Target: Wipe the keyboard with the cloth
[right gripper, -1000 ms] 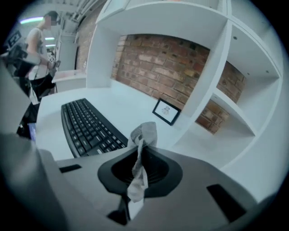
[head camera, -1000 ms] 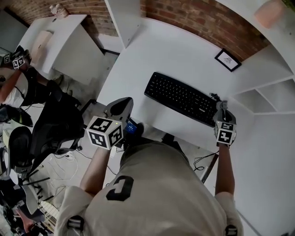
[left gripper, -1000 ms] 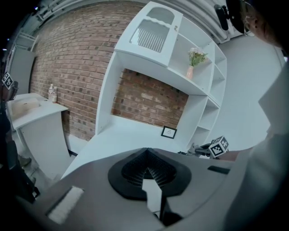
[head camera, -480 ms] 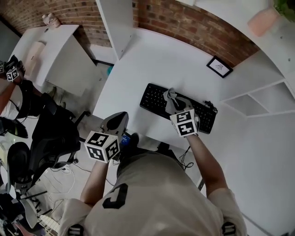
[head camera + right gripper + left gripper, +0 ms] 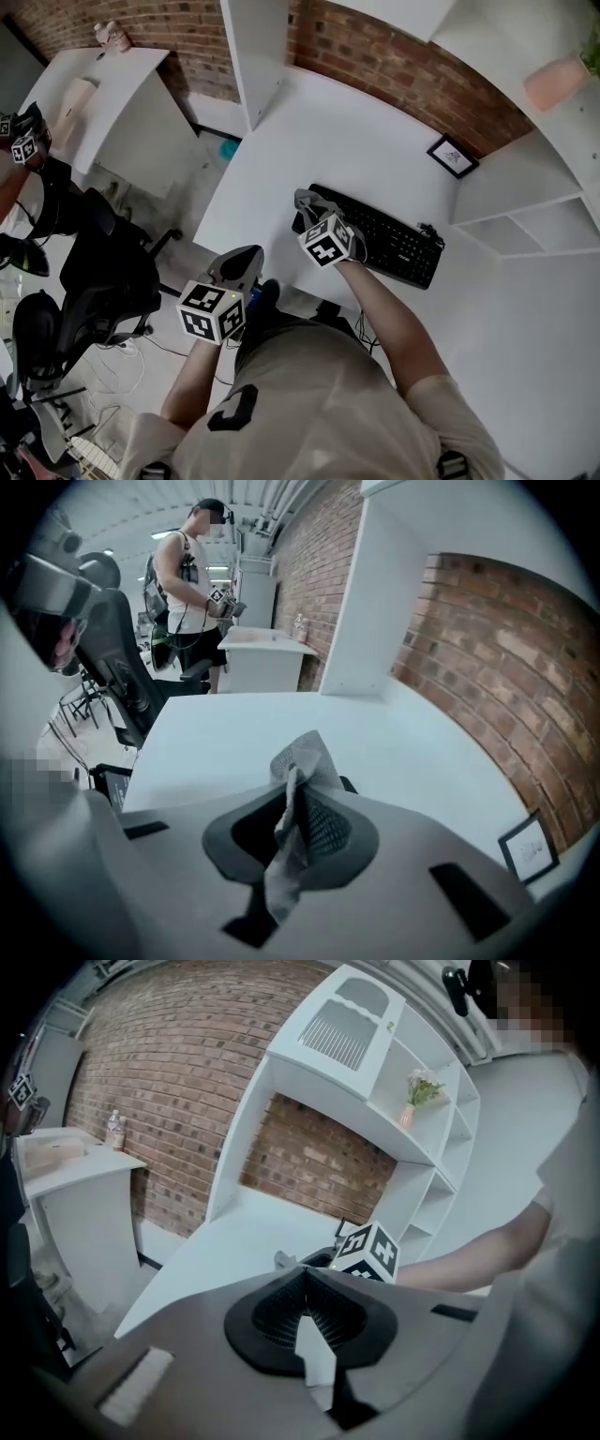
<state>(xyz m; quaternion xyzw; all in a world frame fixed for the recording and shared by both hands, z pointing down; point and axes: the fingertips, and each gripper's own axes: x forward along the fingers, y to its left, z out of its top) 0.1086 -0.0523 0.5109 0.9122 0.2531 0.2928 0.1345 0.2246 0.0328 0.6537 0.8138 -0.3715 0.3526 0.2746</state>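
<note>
Left gripper: you hold your left gripper (image 5: pixel 249 253) closest to your body, off the near edge of the desk, with its jaws pressed together on nothing (image 5: pixel 302 1271).
Right gripper: your right gripper (image 5: pixel 313 216) is out over the left end of the keyboard, jaws clamped on the cloth (image 5: pixel 298 810).
Cloth: the grey cloth (image 5: pixel 305 199) is pinched between your right jaws. A crumpled fold sticks out past the tips and a tail hangs back through the gap (image 5: pixel 300 759). It sits at the keyboard's left end; whether it touches the keys, you cannot tell.
Keyboard: the black keyboard (image 5: pixel 398 242) lies slanted across the near part of the desk, and most of its length stretches to the right of your gripper.
Desk: the white desk (image 5: pixel 319 131) runs from you to the wall.
Picture frame: a small black frame (image 5: pixel 452 156) stands near the wall, beyond the keyboard's right half and well apart from it.
Shelves: white shelves (image 5: pixel 530 211) stand to the right of the desk.
Brick wall: a red brick wall (image 5: pixel 394 47) closes off the far side.
Beyond: on your left is a black chair (image 5: pixel 108 272), and a person (image 5: pixel 192 583) stands by another white desk (image 5: pixel 112 84).
</note>
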